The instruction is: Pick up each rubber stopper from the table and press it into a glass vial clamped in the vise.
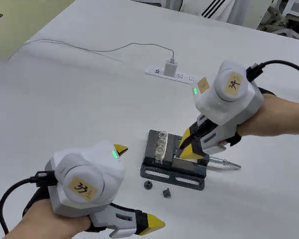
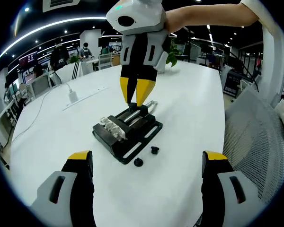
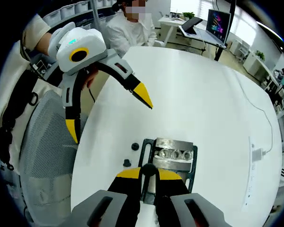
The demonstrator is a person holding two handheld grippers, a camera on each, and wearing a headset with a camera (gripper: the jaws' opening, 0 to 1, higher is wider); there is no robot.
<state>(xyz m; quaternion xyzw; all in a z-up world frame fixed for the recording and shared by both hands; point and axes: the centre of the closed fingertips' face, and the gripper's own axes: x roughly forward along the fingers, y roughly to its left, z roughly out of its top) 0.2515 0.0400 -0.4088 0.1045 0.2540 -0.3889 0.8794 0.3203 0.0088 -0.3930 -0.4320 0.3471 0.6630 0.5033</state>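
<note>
In the head view, the right tool (image 1: 188, 149) hung over the screw end of the black vise (image 1: 174, 177). Its jaws were drawn narrow and pointed down, a stance that suited carrying something small toward the glass vials (image 1: 162, 144) clamped in a row in the vise. The left tool (image 1: 137, 186) sat nearer the person, jaws spread wide and holding nothing, probably held back so the right one had room. Two loose stoppers (image 1: 148, 185) lay on the white tabletop (image 1: 89, 99) just in front of the vise, a little apart from each other. A power strip (image 1: 172, 74) lay well beyond.

The left gripper view looked from the far side. The right tool's (image 2: 137, 94) yellow tips were almost together just above the vise (image 2: 132, 135), but whether anything sat between them could not be told from there. Its own wide jaws framed the loose stoppers (image 2: 138, 162) on the tabletop.

The right gripper view supplied what the others lacked. A small dark round thing, judged to be a rubber stopper (image 3: 149, 169), was pinched between its own tips. The vials (image 3: 173, 153) were just ahead and their mouths looked open, so the pressing seemed not yet done. The left tool (image 3: 109, 117) showed beyond, jaws wide apart.
</note>
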